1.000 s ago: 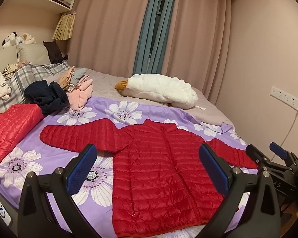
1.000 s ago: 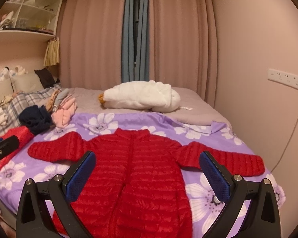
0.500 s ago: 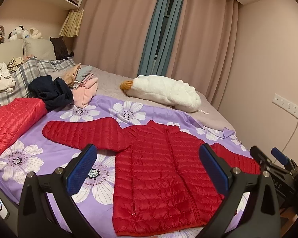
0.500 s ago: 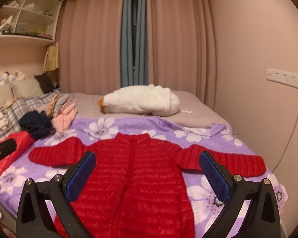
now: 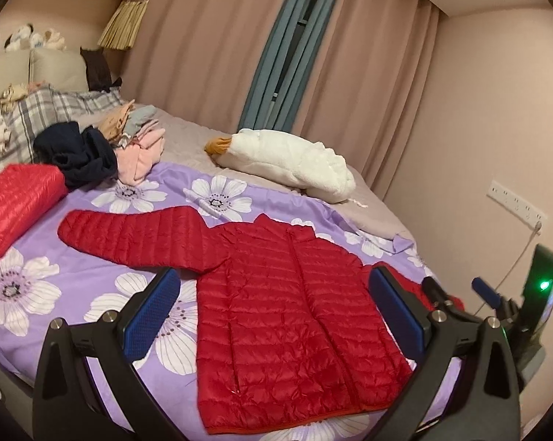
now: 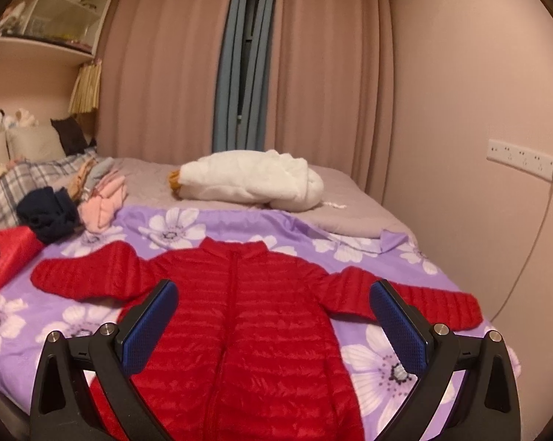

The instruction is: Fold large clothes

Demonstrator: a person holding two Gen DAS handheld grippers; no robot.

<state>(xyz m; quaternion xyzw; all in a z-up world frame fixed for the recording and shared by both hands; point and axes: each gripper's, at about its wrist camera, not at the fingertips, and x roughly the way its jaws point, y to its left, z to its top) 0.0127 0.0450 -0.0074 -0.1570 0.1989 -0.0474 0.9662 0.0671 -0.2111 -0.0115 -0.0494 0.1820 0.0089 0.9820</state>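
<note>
Nearby, white plush goose (image 6: 247, 178) lies beyond spread red jacket (image 6: 247, 316).

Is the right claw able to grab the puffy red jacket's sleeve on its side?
Probably yes. The right claw is open and holds nothing, and the sleeve of the puffy red quilted jacket lies flat on the purple flowered blanket with nothing on top of it.

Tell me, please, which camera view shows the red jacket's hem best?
The left wrist view: the red jacket lies flat on the purple floral sheet, and its whole bottom hem shows. In the right wrist view the jacket runs off the bottom edge of the picture, so the hem is cut off.
</note>
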